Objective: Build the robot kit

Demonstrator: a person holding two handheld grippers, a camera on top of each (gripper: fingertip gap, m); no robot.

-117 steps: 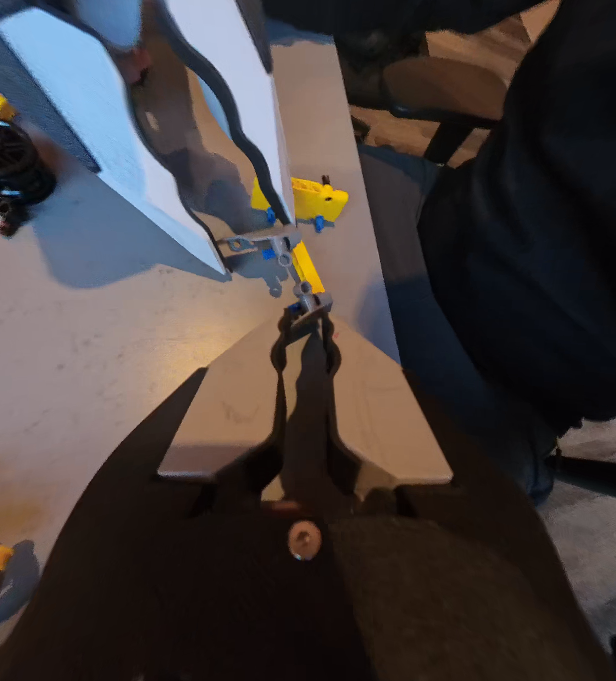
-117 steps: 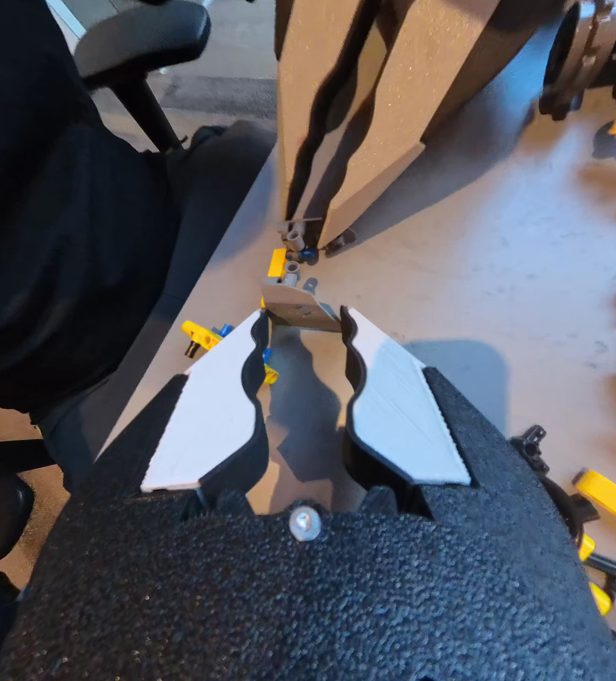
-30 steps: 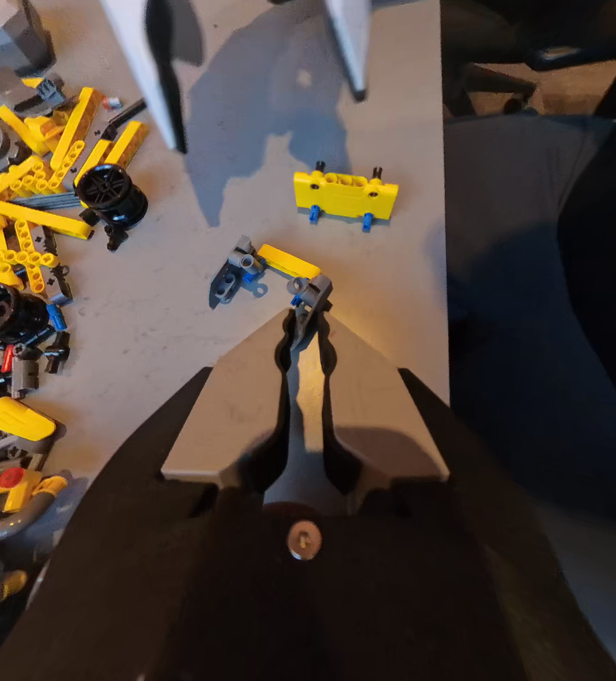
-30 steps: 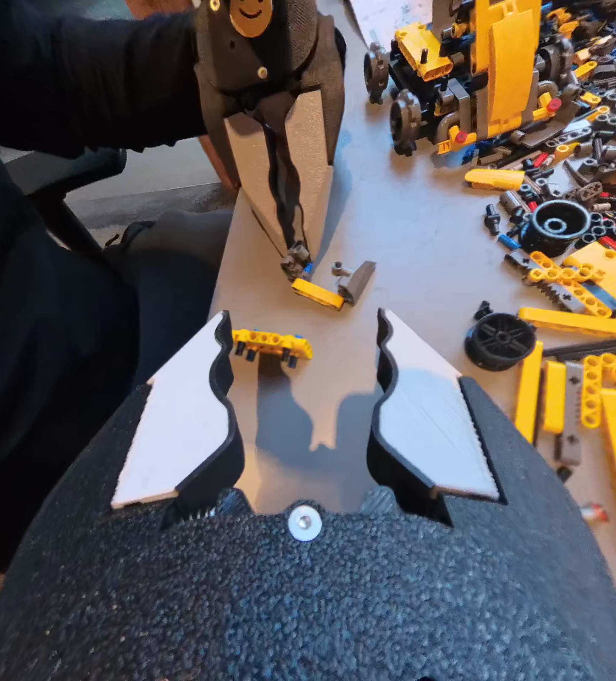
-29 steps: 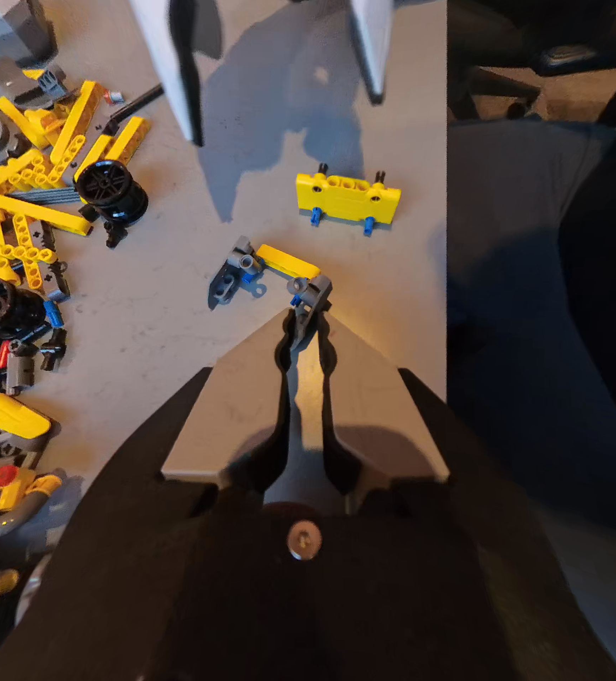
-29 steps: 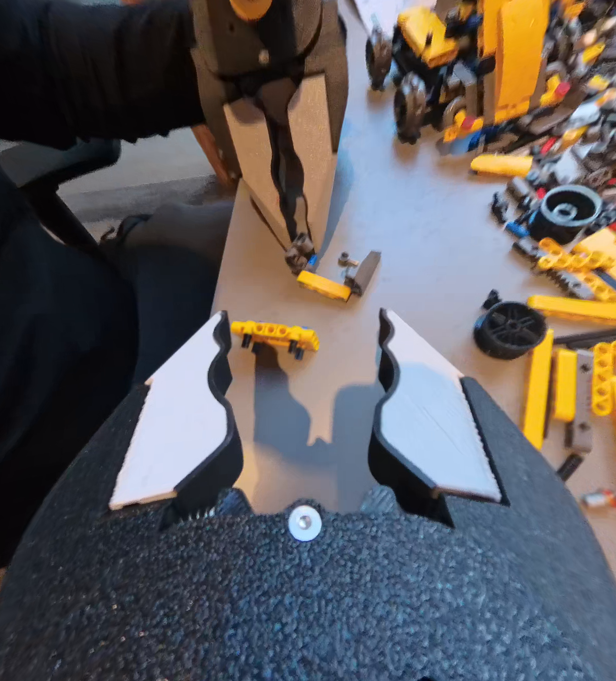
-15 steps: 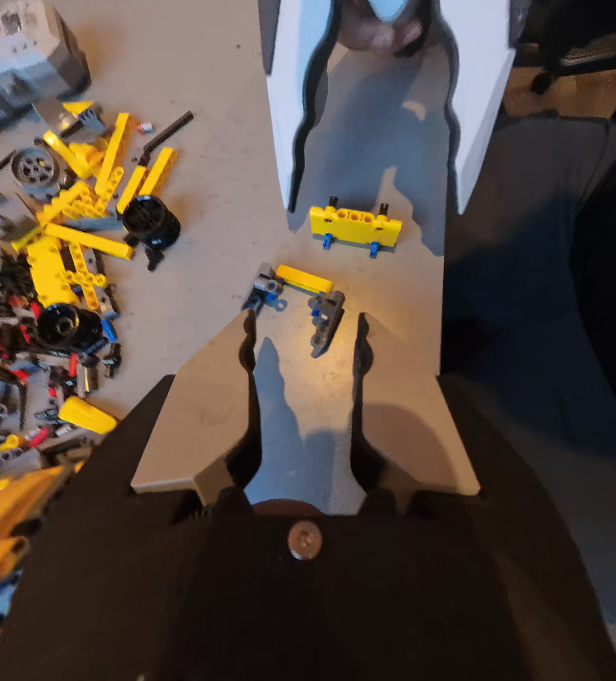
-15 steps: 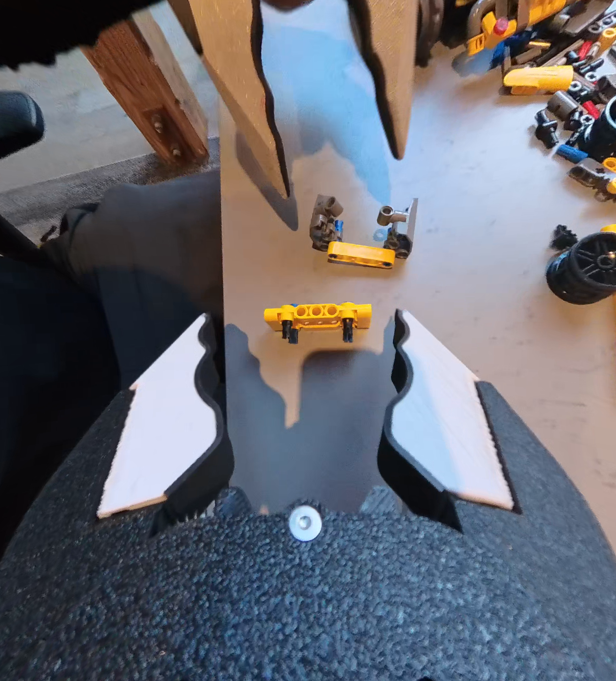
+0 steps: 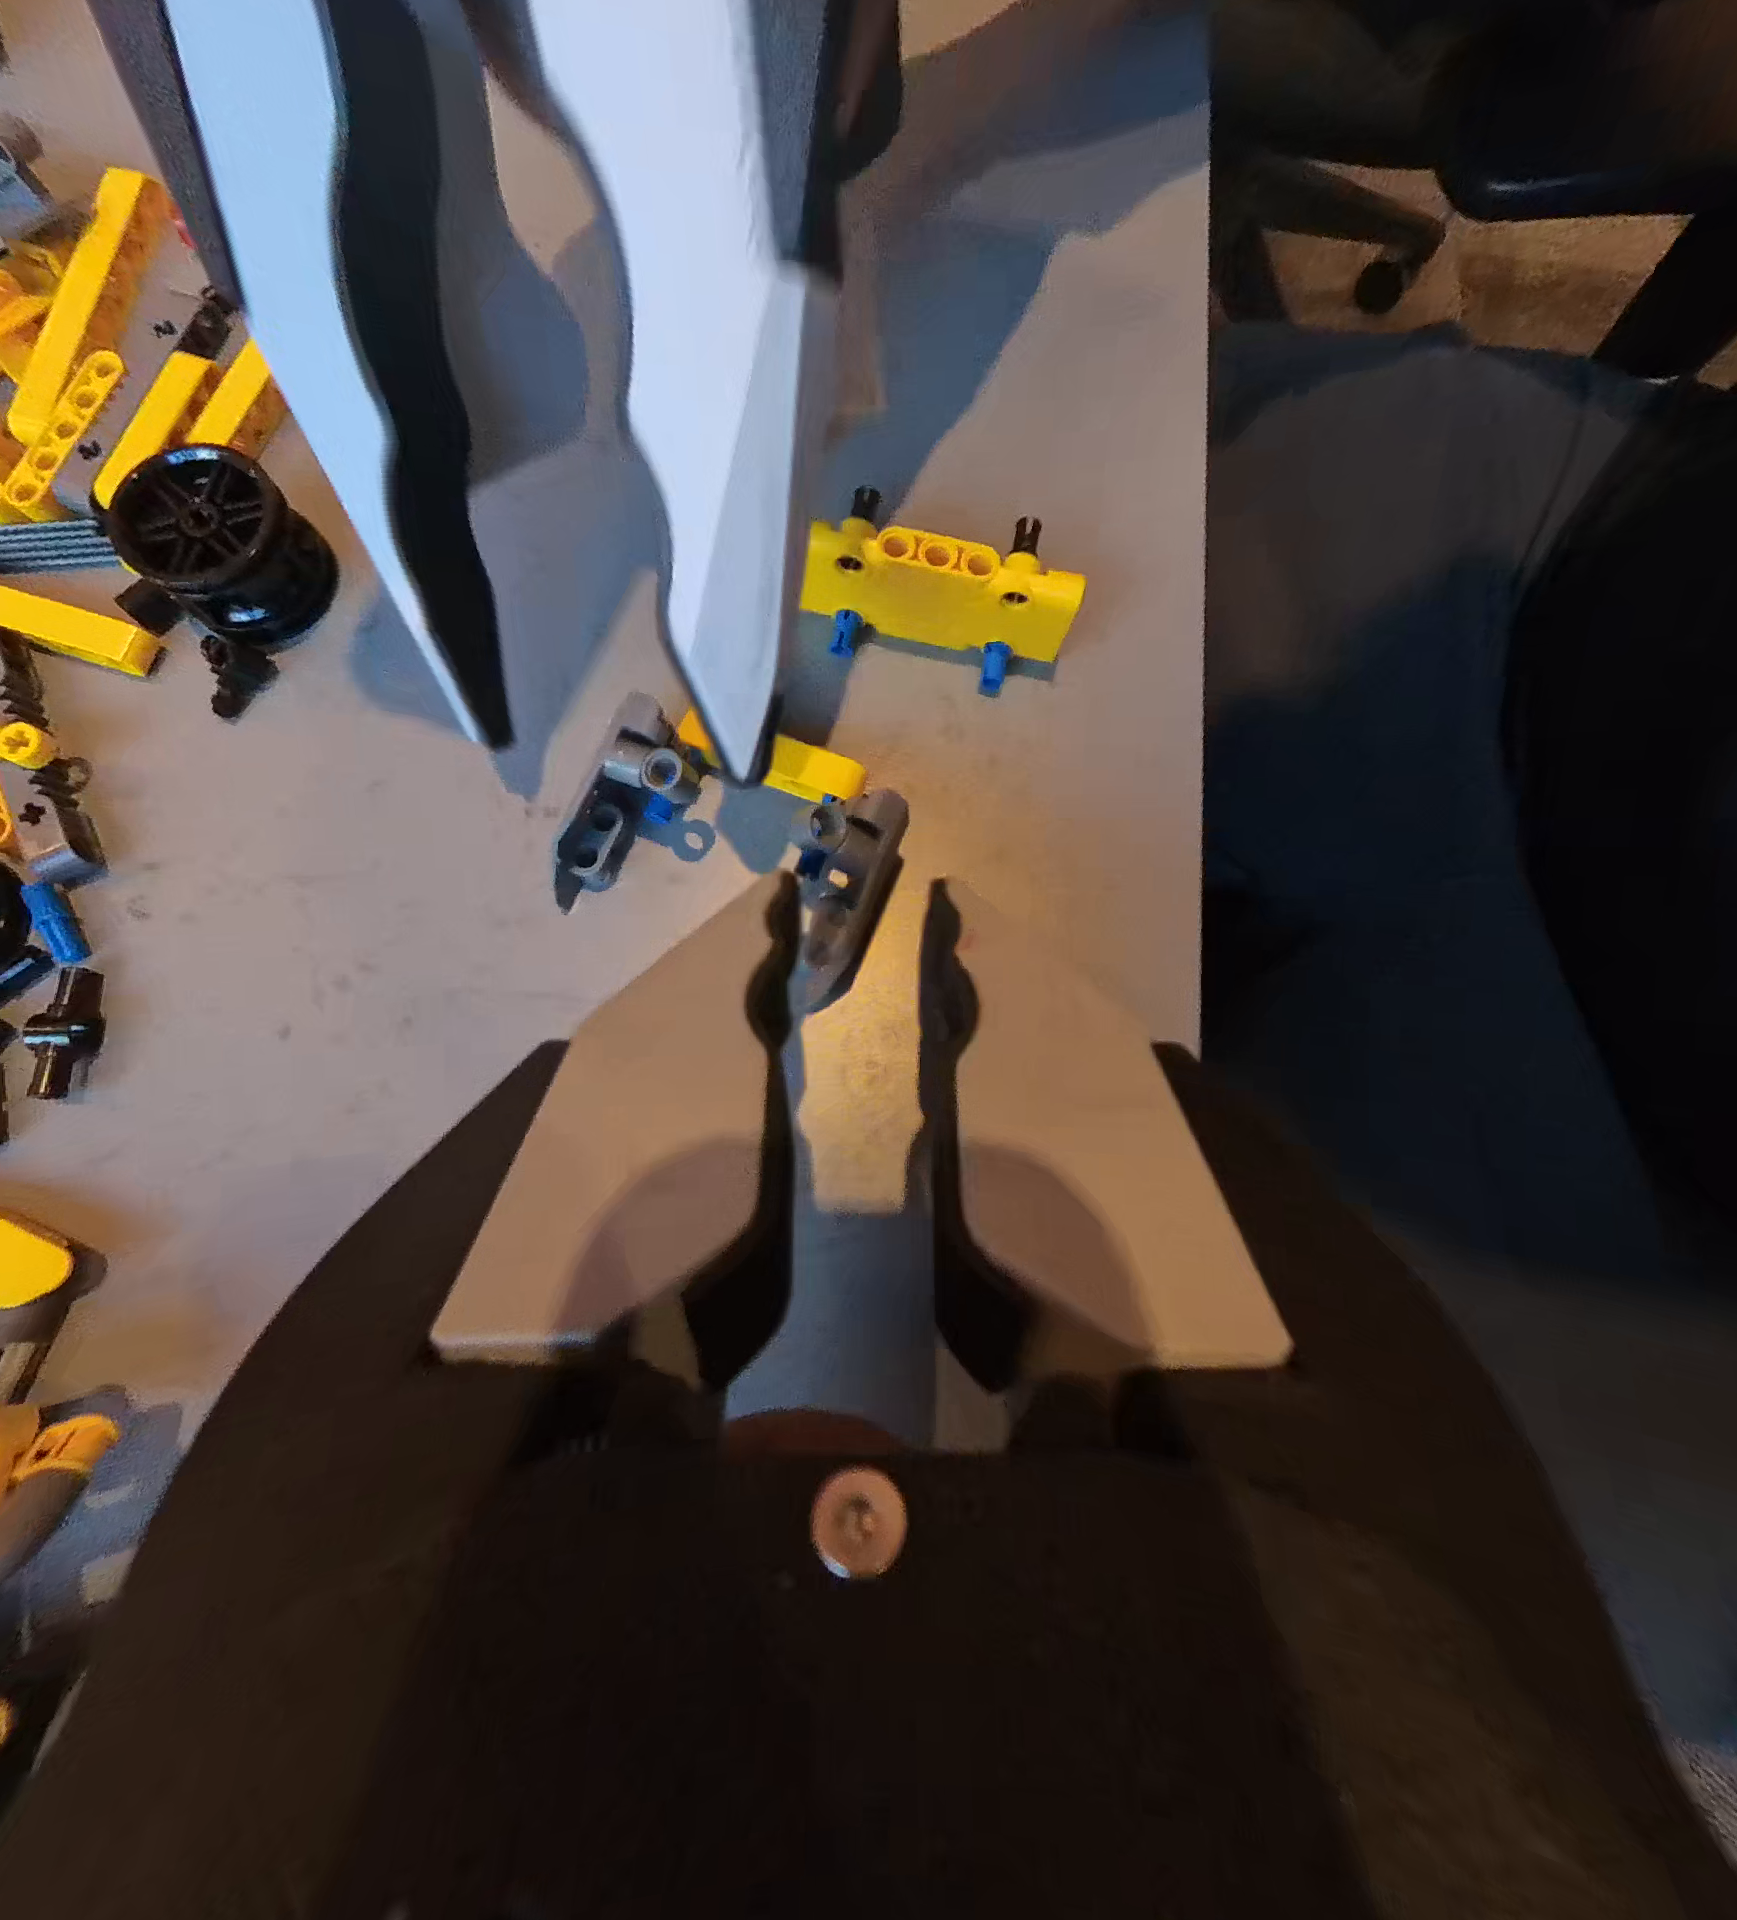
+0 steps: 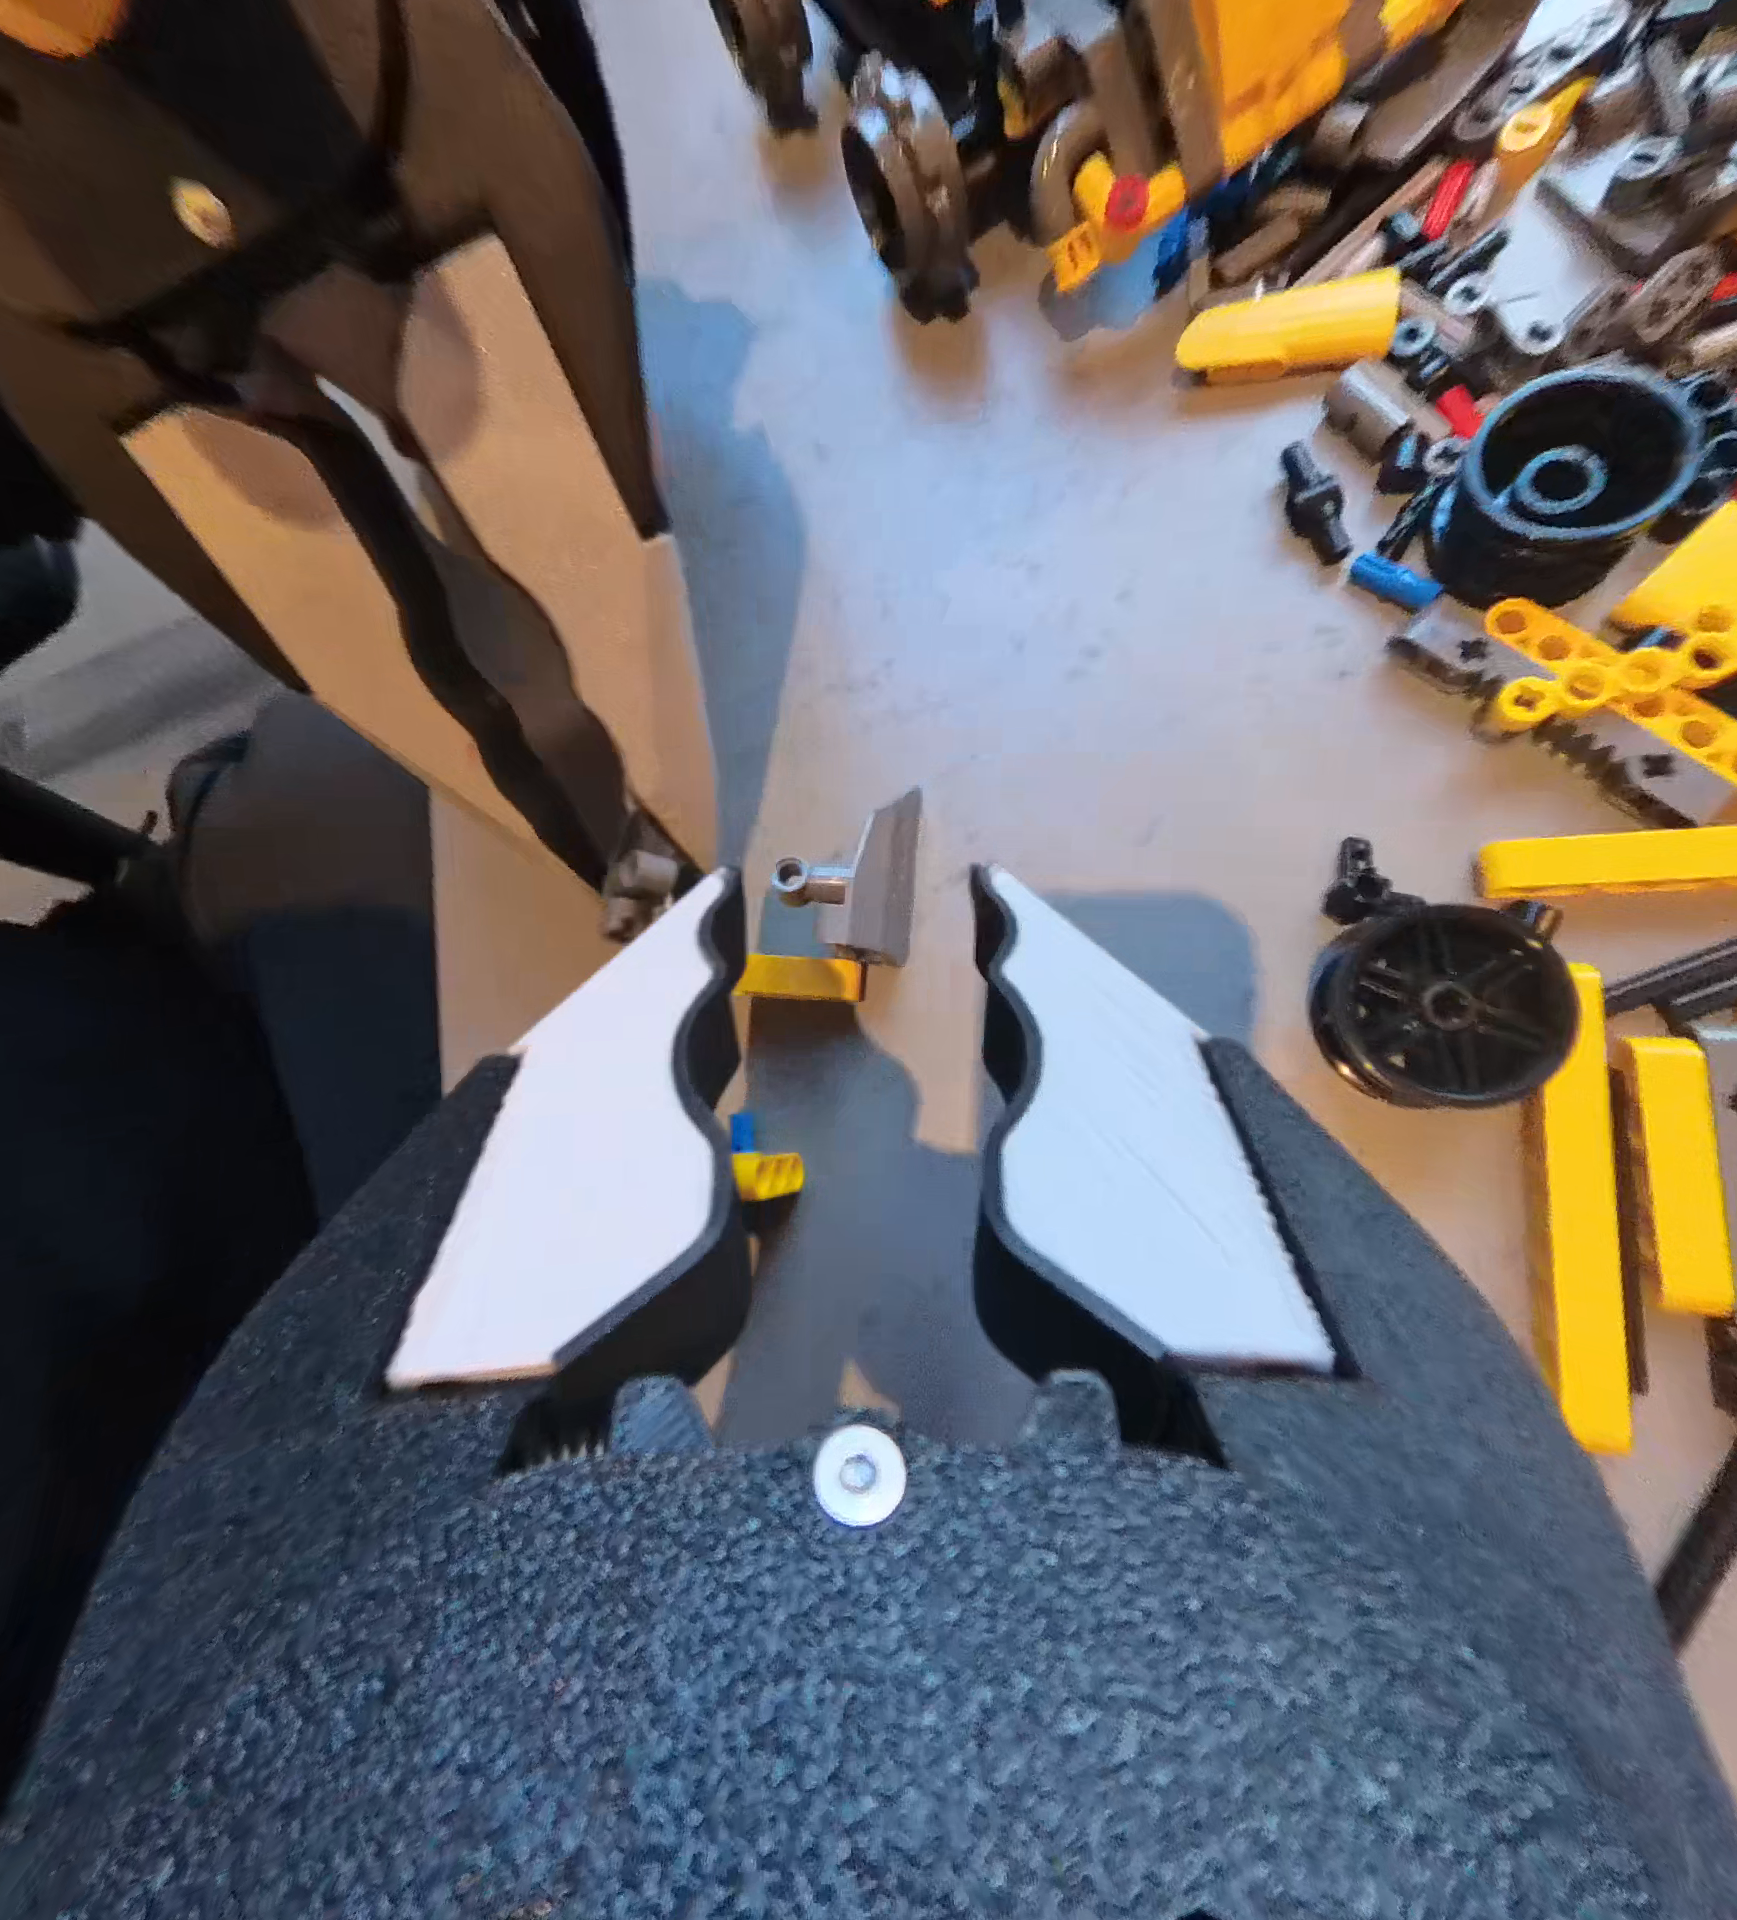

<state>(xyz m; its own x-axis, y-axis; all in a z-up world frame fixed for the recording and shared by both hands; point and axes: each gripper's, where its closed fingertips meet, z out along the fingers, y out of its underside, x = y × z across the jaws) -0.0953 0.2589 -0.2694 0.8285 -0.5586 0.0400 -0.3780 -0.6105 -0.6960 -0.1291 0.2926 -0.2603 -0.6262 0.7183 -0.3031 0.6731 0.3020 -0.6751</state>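
A small assembly lies near the table's edge: a short yellow beam (image 9: 810,767) with a grey wedge piece at each end. My left gripper (image 9: 859,896) is open, its tips on either side of the near grey wedge (image 9: 848,883), which lies close to the left finger. My right gripper (image 10: 853,883) is open, its tips around the other grey wedge (image 10: 876,883). In the left wrist view it comes down from the top (image 9: 625,750). A yellow frame piece (image 9: 937,587) with blue and black pins lies just beyond the assembly.
Loose yellow beams (image 10: 1581,1195), a black wheel (image 10: 1440,1003), a black tyre (image 10: 1570,483) and small pins crowd one side of the table (image 9: 324,987). A partly built yellow vehicle (image 10: 1259,73) stands further back. The table's edge (image 9: 1205,727) runs beside a person's dark clothing and a chair.
My left gripper let go of the grey wedge, opened wide, then narrowed around it again. My right gripper moved forward from the yellow frame piece to the assembly's other wedge.
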